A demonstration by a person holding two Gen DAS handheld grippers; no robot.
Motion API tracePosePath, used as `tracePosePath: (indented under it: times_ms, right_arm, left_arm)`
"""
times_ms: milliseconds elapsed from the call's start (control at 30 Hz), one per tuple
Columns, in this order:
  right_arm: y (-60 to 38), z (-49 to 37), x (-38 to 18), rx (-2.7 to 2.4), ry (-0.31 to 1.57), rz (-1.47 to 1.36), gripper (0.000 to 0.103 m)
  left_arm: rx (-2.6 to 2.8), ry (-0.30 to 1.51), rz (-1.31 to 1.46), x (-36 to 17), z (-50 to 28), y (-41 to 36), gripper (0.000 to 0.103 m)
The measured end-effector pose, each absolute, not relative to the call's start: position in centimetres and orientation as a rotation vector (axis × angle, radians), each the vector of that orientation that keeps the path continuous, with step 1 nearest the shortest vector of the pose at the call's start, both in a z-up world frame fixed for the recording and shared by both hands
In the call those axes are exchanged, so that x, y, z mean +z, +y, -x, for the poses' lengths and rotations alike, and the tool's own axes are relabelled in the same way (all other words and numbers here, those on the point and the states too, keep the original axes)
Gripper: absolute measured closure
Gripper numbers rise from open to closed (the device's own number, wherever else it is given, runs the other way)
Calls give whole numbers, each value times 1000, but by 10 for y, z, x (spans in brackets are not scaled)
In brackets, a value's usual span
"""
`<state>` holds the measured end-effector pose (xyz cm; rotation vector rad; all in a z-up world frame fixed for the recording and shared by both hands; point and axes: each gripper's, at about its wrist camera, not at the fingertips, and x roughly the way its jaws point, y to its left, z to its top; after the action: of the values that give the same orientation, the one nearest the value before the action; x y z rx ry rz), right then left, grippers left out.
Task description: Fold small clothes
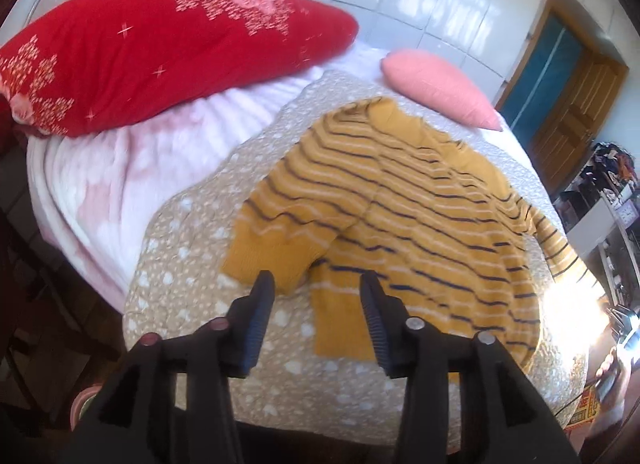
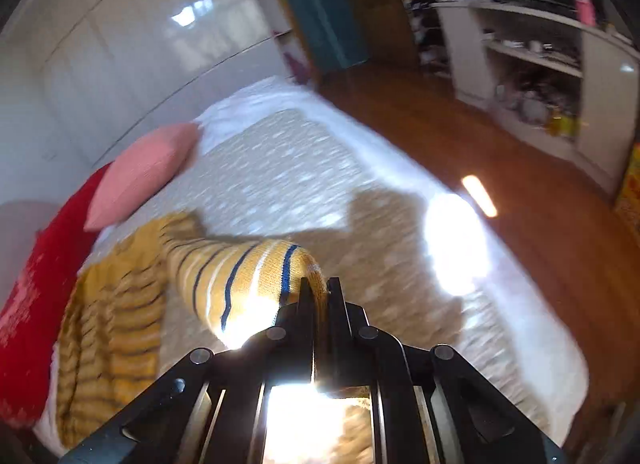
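A small mustard-yellow sweater [image 1: 400, 208] with navy and white stripes lies spread on a beige dotted quilt [image 1: 192, 304] on the bed. One sleeve is folded across its near left part. My left gripper [image 1: 316, 284] is open and empty, just above the sweater's near hem and the folded sleeve cuff. My right gripper [image 2: 320, 288] is shut on the cuff of the other sleeve [image 2: 256, 276] and holds it lifted off the quilt [image 2: 280, 168], stretched away from the sweater's body [image 2: 112, 324].
A large red pillow [image 1: 152, 52] and a small pink pillow [image 1: 436, 84] lie at the bed's far side by a white tiled wall. A pink blanket [image 1: 132, 168] lies under the quilt. Wooden floor [image 2: 500, 152], shelves [image 2: 532, 76] and a door lie beyond the bed.
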<state>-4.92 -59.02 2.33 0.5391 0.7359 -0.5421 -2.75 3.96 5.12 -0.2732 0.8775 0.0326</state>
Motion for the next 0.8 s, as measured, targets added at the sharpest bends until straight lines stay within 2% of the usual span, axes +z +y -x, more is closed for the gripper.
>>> tracePosePath:
  times_ms: [67,133,167,200,267,400,533,600,667,700,733,767,800]
  right_arm:
    - [-605,59,27,-593,720,-556,87]
    - [-600,77,36,-553,640,-579,67]
    - [-594,86,38,-525,602,-606,38]
    - [-589,98,35,-469,564,-667,19]
    - [-575,83,22,-328,586,-801,18]
    - [-554,83,-21,-168,609,-1052,19]
    - [-557,69,-58,-296,636,-1107,22]
    - [-560,60,-62,-368,606,-1107,29]
    - [-563,48,-60,-423,585,-1090,30]
    - [-566,42,-61,-446,583,-1095,33]
    - [-570,37,-61,-456,580,-1109,39]
    - [-575,28,-62,-451,590,-1127,62]
    - [-581,19,-63,-440,607,-1147,92]
  left_arm:
    - [23,875,255,51,27,29,49]
    - [11,880,221,49,27,21,45]
    - [7,885,207,48,25,17,44]
    - [4,894,201,46,23,15,44]
    - [-10,908,211,43,21,11,44]
    - [-41,911,216,42,19,1,44]
    - [-60,908,192,44,23,-8,44]
    - [-58,898,186,47,26,-8,43]
    - [-52,893,192,48,28,-5,42]
    - [-49,893,199,48,28,-3,41]
    - [-49,894,206,48,29,-1,41]
    - [-50,894,217,47,29,2,41]
    - [-51,892,229,47,29,5,41]
